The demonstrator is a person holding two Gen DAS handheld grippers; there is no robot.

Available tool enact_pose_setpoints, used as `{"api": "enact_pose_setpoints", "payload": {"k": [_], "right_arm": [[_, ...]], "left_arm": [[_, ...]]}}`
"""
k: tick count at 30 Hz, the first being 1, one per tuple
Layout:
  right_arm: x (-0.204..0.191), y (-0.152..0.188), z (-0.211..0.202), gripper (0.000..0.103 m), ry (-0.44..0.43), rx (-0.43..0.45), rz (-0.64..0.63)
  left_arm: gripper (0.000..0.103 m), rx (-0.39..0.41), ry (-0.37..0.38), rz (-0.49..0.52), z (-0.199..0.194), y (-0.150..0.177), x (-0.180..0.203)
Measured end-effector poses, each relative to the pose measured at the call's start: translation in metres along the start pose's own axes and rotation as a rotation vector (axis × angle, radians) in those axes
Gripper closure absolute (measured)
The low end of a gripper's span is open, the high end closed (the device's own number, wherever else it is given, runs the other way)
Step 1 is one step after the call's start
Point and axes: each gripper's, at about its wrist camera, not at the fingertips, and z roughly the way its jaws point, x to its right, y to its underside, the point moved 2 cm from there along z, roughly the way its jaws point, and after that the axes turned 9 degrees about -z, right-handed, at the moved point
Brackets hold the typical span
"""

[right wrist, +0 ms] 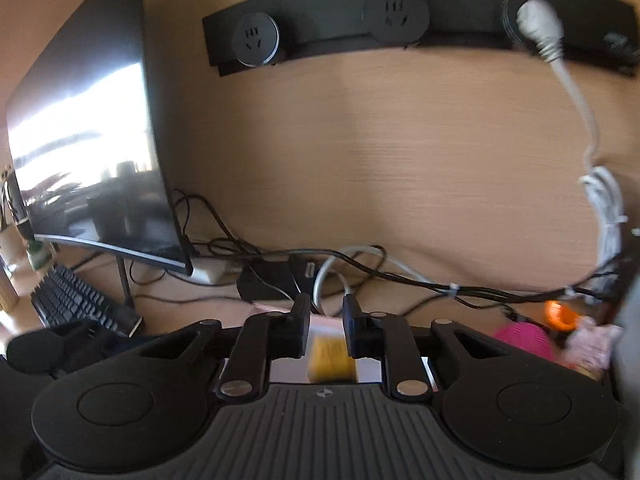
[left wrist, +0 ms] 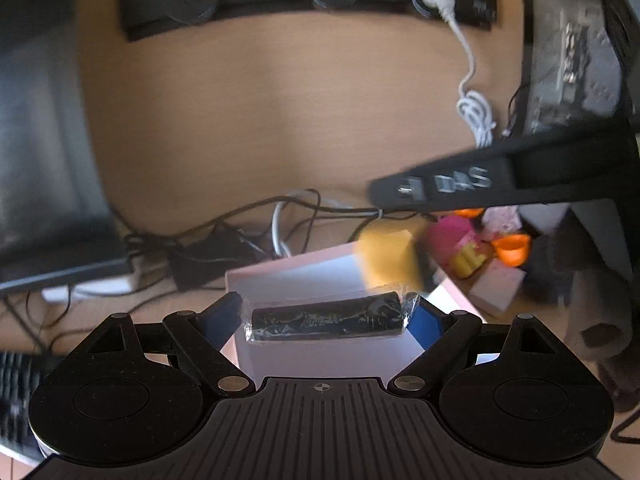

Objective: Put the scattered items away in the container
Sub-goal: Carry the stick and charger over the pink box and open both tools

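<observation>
Between the fingers of the left gripper [left wrist: 326, 320] lies a black cylinder wrapped in clear film [left wrist: 326, 322], held crosswise with the jaws spread wide to span its length; both ends appear to touch the blue pads. The cylinder hangs directly above the open pink-rimmed box [left wrist: 280, 280], the container, whose white interior fills the space below the jaws. At 1 o'clock from the cylinder a blurred yellow block [left wrist: 386, 256] sits at the box's far edge under the right gripper's black body [left wrist: 460, 188]. Further out at 2 o'clock lie the remaining scattered items: a pink toy [left wrist: 448, 236], an orange cup [left wrist: 512, 248] and a pale pink block [left wrist: 496, 286].

In the right wrist view the right gripper [right wrist: 326, 332] stands narrowly parted. The yellow block [right wrist: 330, 360] shows in the gap below; whether the pads touch it cannot be told, since the block is blurred.

Risks, as judged:
- The film wrap is slippery; an end-to-end grip may let the cylinder pivot or slide out
- Both grippers work over one box; collision is possible
- Cables [left wrist: 224, 232] at 11 o'clock could snag
</observation>
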Motion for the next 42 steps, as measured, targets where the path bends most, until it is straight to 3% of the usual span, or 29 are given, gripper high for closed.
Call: {"api": "enact_pose_setpoints", "payload": {"k": [3,5,7,9,16,20,24,26,29,31,33,37,42], "right_arm": [[0.006,-0.002,0.025,0.085,-0.018,-0.011,0.004],[0.010,0.001,0.035,0.078,-0.021,-0.012,0.014],[0.016,0.004,0.036,0.044,0.014,0.011,0.021],[0.024,0.008,0.031,0.025,0.064,0.057,0.041],[0.045,0.030,-0.013,0.004,0.250,0.215,0.079],[0.052,0.047,-0.036,0.004,0.339,0.209,0.024],[0.060,0.070,-0.049,0.004,0.372,0.137,0.008],[0.065,0.085,-0.055,0.011,0.382,0.088,-0.002],[0.071,0.107,-0.060,0.039,0.371,-0.003,-0.033],[0.075,0.119,-0.059,0.064,0.350,-0.067,-0.046],[0.078,0.130,-0.059,0.071,0.332,-0.111,-0.050],[0.076,0.141,-0.048,0.071,0.318,-0.142,-0.074],[0.074,0.133,-0.029,0.070,0.327,-0.109,-0.106]], "left_arm": [[0.011,-0.052,-0.012,0.011,0.033,0.000,-0.001],[0.008,-0.080,-0.017,-0.001,0.049,0.002,-0.002],[0.005,-0.092,-0.023,-0.013,0.057,0.003,-0.006],[0.005,-0.108,-0.025,-0.023,0.061,0.004,-0.009],[0.003,-0.048,-0.072,0.014,0.047,0.003,-0.010],[0.002,-0.003,-0.042,-0.036,0.021,0.004,-0.007],[0.001,0.042,0.028,-0.026,-0.014,0.016,0.011],[0.001,0.039,0.072,-0.027,-0.026,0.026,0.019],[0.001,-0.007,0.101,-0.038,-0.037,0.044,0.028],[0.001,-0.060,0.099,-0.031,-0.039,0.057,0.034],[0.001,-0.101,0.085,-0.035,-0.038,0.069,0.037],[0.001,-0.147,0.064,-0.072,-0.036,0.078,0.033],[0.001,-0.158,0.044,-0.095,-0.036,0.081,0.025]]}}
